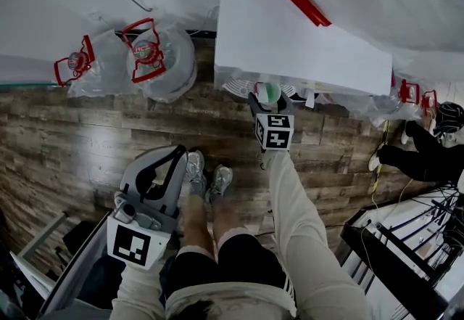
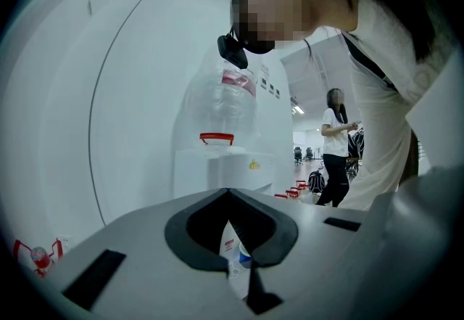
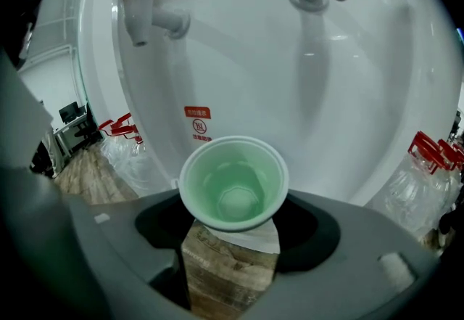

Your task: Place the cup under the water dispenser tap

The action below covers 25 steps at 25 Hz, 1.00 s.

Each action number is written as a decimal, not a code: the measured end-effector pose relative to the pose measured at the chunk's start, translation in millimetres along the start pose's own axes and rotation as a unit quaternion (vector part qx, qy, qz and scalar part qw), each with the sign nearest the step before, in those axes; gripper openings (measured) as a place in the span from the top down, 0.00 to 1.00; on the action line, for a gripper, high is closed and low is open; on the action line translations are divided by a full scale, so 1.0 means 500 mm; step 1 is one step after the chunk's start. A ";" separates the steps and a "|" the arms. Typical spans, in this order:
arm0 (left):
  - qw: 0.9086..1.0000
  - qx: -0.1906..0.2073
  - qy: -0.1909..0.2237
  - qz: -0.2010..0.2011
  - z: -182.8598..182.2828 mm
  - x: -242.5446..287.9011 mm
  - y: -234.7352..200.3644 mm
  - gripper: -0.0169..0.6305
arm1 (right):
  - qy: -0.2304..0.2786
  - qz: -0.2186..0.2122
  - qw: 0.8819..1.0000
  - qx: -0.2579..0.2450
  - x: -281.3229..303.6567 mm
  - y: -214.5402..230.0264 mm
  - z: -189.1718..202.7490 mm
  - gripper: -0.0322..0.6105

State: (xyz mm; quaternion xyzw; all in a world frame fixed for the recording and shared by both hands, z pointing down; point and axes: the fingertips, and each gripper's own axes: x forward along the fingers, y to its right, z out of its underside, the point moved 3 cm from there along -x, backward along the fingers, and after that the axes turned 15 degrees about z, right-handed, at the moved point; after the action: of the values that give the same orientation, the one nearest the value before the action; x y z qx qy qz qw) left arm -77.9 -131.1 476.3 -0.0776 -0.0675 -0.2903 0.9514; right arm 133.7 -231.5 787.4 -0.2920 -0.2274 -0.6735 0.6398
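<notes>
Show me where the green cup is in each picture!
Head view: the cup is at the top middle, between the jaws of the right gripper.
Left gripper view: the cup is not in it.
Right gripper view: the cup is right in the centre.
Shared landmark: the white water dispenser.
</notes>
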 end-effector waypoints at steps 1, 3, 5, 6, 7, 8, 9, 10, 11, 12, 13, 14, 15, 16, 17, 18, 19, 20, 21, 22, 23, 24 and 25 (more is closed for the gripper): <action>1.000 0.002 0.001 0.001 -0.004 0.001 0.001 0.97 | 0.000 -0.001 1.000 0.001 -0.003 0.001 0.000 0.44; 1.000 0.004 0.004 0.002 -0.011 0.001 0.005 0.97 | 0.000 -0.002 1.000 0.003 -0.010 0.003 0.001 0.44; 1.000 0.005 0.006 0.004 -0.016 0.001 0.011 0.97 | -0.001 -0.003 1.000 0.008 -0.018 0.005 0.005 0.44; 1.000 0.005 0.006 0.005 -0.017 0.000 0.014 0.97 | -0.002 -0.004 1.000 0.009 -0.022 0.005 0.008 0.44; 1.000 0.006 0.006 0.006 -0.018 0.000 0.018 0.97 | -0.003 -0.004 1.000 0.009 -0.024 0.005 0.010 0.44; 1.000 0.006 0.007 0.007 -0.018 -0.001 0.021 0.97 | -0.003 -0.005 1.000 0.009 -0.026 0.005 0.012 0.44; 1.000 0.006 0.007 0.007 -0.018 -0.002 0.024 0.97 | -0.002 -0.005 1.000 0.009 -0.029 0.005 0.013 0.44; 1.000 0.007 0.007 0.007 -0.017 -0.004 0.027 0.97 | -0.001 -0.005 1.000 0.009 -0.032 0.005 0.014 0.44; 1.000 0.007 0.006 0.008 -0.017 -0.006 0.030 0.97 | 0.000 -0.005 1.000 0.010 -0.036 0.005 0.015 0.44; 1.000 0.007 0.006 0.008 -0.016 -0.008 0.032 0.97 | 0.001 -0.005 1.000 0.011 -0.041 0.005 0.017 0.44; 1.000 0.008 0.006 0.009 -0.016 -0.010 0.035 0.97 | 0.002 -0.004 1.000 0.014 -0.047 0.006 0.020 0.44; 1.000 0.008 0.006 0.009 -0.017 -0.011 0.037 0.97 | 0.004 -0.003 1.000 0.017 -0.053 0.007 0.022 0.44; 1.000 0.009 0.007 0.010 -0.019 -0.013 0.039 0.97 | 0.005 -0.002 1.000 0.020 -0.059 0.009 0.023 0.44; 1.000 0.010 0.008 0.010 -0.021 -0.015 0.041 0.97 | 0.007 -0.001 1.000 0.024 -0.067 0.011 0.022 0.44; 1.000 0.011 0.008 0.010 -0.023 -0.017 0.043 0.97 | 0.011 0.002 1.000 0.028 -0.076 0.013 0.020 0.44; 1.000 0.011 0.008 0.011 -0.025 -0.020 0.045 0.97 | 0.014 0.004 0.999 0.032 -0.087 0.014 0.018 0.44; 1.000 0.012 0.009 0.011 -0.029 -0.022 0.048 0.97 | 0.018 0.006 0.999 0.037 -0.099 0.015 0.014 0.44; 1.000 0.012 0.010 0.012 -0.033 -0.024 0.050 0.97 | 0.022 0.005 0.999 0.041 -0.112 0.015 0.010 0.45; 1.000 0.013 0.012 0.012 -0.038 -0.026 0.052 0.97 | 0.026 0.003 0.999 0.045 -0.125 0.014 0.006 0.45; 1.000 0.014 0.014 0.013 -0.044 -0.028 0.055 0.97 | 0.030 0.001 0.998 0.046 -0.140 0.012 0.002 0.46; 1.000 0.015 0.016 0.014 -0.049 -0.030 0.058 0.97 | 0.034 -0.001 0.998 0.046 -0.155 0.011 -0.003 0.50; 1.000 0.017 0.018 0.015 -0.055 -0.031 0.062 0.97 | 0.039 -0.001 0.998 0.045 -0.171 0.011 -0.008 0.54; 0.999 0.019 0.020 0.017 -0.061 -0.031 0.066 0.97 | 0.047 0.000 0.998 0.042 -0.188 0.012 -0.014 0.59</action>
State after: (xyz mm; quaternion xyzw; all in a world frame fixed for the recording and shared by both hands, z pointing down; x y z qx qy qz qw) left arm -69.6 -101.5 440.2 -0.0549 -0.0522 -0.2742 0.9587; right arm 139.8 -168.1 717.7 -0.2333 -0.2254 -0.6759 0.6617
